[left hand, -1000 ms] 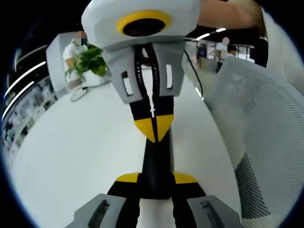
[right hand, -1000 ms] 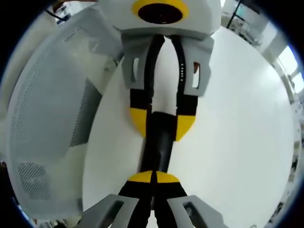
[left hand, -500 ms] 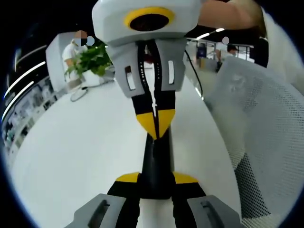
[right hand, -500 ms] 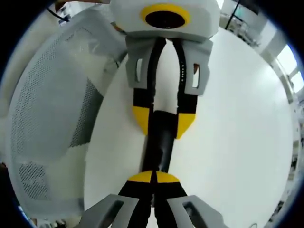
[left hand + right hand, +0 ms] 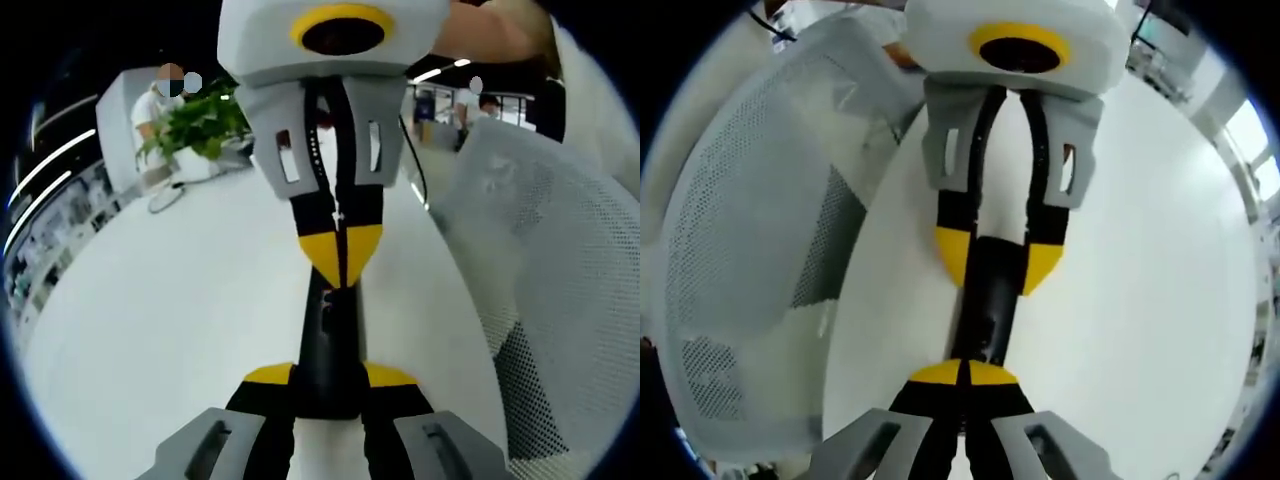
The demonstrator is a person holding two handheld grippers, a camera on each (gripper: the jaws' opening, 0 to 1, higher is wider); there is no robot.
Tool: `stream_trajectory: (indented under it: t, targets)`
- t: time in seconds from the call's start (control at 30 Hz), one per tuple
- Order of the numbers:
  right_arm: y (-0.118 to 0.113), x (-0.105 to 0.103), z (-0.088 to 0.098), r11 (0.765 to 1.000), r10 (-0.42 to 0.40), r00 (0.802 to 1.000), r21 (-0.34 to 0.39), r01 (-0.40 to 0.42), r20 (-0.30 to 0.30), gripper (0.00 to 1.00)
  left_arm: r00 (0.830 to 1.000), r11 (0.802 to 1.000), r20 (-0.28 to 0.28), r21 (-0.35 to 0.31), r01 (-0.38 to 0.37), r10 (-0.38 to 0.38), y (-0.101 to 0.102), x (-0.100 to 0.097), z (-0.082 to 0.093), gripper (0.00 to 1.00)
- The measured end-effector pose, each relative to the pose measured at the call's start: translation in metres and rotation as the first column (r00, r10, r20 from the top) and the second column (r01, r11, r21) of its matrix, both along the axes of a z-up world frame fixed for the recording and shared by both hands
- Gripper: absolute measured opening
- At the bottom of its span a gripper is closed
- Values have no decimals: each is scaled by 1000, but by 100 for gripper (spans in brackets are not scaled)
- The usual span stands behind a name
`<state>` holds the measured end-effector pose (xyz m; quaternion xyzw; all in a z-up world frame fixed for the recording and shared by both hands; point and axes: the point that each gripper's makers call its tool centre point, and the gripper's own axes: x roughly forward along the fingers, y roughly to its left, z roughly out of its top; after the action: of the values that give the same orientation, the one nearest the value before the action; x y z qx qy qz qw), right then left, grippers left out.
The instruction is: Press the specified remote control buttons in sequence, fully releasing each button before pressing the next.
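The remote control (image 5: 328, 345) looks like smooth black plastic with a slight sheen along its length. The left gripper (image 5: 330, 385) and the right gripper (image 5: 965, 378) have matt grey plastic bodies, and their fingers (image 5: 272, 375) are black with bright yellow tips of a smooth, rubbery-looking finish. The desk (image 5: 150, 330) is a plain white surface, smooth and faintly glossy under the light. The chair (image 5: 560, 250) beside it has a white perforated mesh back, soft and matt.
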<state>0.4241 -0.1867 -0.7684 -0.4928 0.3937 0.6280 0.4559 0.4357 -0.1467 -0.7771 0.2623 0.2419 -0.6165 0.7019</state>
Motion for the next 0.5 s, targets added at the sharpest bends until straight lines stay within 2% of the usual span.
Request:
stream_trajectory:
  t: [0.5]
  targets:
    - [2,-2,-7,1000,9,1000,-5,-9,-7,0,1000,1000,-1,-1,1,-1,0,0,0,23]
